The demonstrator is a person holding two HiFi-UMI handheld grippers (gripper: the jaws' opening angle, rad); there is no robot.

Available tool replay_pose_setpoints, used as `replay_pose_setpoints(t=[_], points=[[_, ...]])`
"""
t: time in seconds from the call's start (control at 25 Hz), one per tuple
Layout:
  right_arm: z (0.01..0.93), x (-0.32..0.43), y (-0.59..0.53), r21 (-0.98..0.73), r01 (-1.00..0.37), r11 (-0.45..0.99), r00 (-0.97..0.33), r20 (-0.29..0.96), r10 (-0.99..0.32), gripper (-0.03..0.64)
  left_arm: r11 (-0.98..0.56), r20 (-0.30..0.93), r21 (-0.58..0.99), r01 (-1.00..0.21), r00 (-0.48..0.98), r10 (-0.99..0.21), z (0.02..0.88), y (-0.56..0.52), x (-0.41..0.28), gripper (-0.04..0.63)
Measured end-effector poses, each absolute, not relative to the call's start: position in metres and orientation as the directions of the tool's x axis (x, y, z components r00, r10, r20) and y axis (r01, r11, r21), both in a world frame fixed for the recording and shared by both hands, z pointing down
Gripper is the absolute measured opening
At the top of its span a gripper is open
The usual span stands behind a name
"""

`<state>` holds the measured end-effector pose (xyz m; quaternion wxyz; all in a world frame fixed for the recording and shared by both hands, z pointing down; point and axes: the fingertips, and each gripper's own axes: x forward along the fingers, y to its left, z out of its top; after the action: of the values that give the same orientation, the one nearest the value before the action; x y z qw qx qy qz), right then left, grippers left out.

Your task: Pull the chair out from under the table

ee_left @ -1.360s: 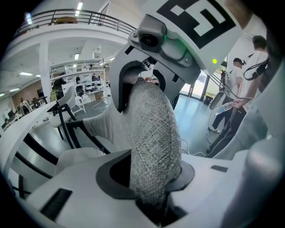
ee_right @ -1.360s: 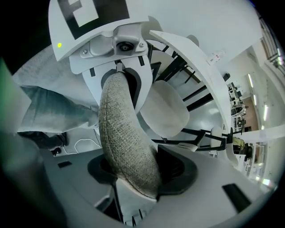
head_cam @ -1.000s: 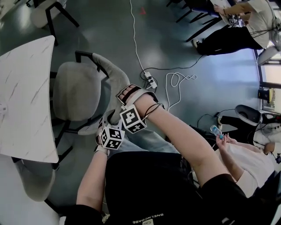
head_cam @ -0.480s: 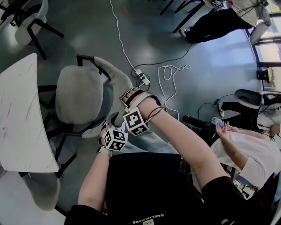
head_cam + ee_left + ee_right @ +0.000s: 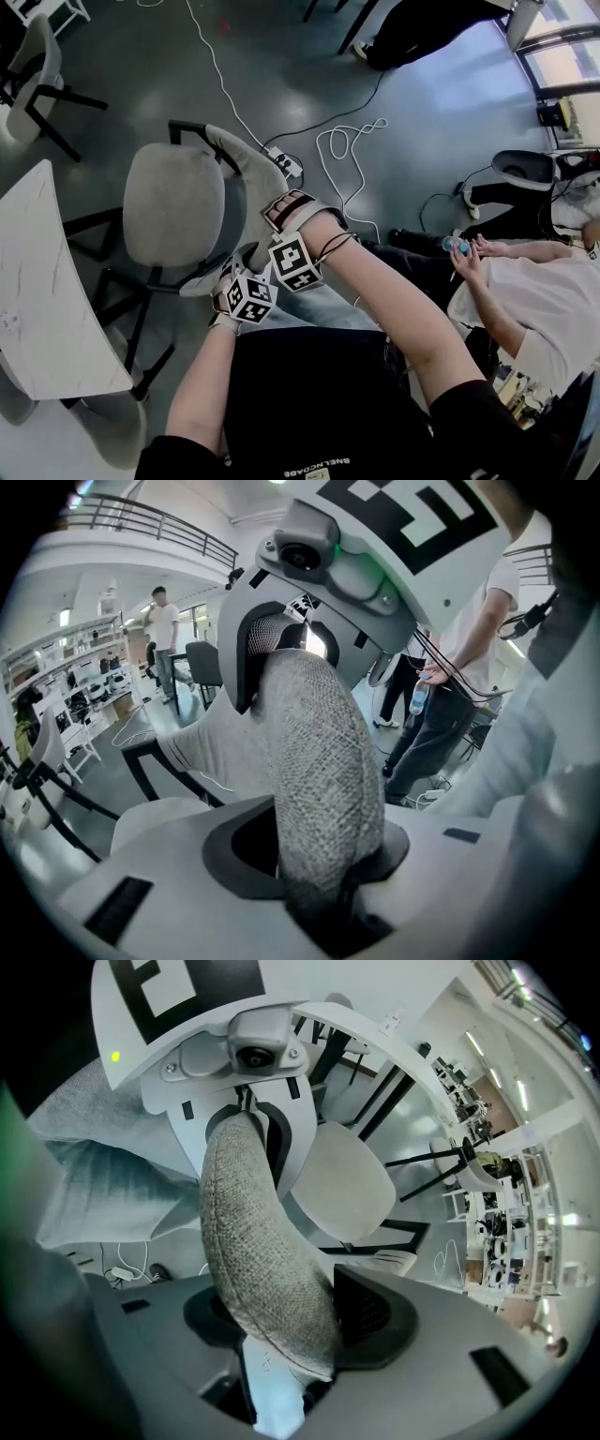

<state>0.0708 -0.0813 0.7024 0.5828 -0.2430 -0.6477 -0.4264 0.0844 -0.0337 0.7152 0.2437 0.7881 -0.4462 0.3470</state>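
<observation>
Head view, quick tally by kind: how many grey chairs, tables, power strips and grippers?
Grey chairs: 3 (held chair, chair at top left, chair at bottom left, partly hidden)
Tables: 1 (table)
Power strips: 1 (power strip)
Grippers: 2 (left gripper, right gripper, both shut on the held chair's backrest)
Total: 7

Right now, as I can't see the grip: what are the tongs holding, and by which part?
The left tongs and right tongs both clamp the chair by the top edge of its backrest.
</observation>
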Motion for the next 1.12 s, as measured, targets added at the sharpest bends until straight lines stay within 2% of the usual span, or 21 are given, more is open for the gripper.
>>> replay_pose_setpoints(t=[0.64, 1.12], points=[[0.7, 0.149, -0.11, 0.275, 0.669, 0.691, -0.162, 0.961, -0.225, 0.229, -0.703, 0.772, 0.061, -0.709, 0.48, -0.417, 0.714, -0.059, 0.151, 0.118], [0.696, 0.185, -0.129, 0.255, 0.601, 0.757, -0.128, 0.966, -0.224, 0.227, -0.79, 0.783, 0.061, -0.61, 0.52, -0.341, 0.712, -0.077, 0.182, 0.12]])
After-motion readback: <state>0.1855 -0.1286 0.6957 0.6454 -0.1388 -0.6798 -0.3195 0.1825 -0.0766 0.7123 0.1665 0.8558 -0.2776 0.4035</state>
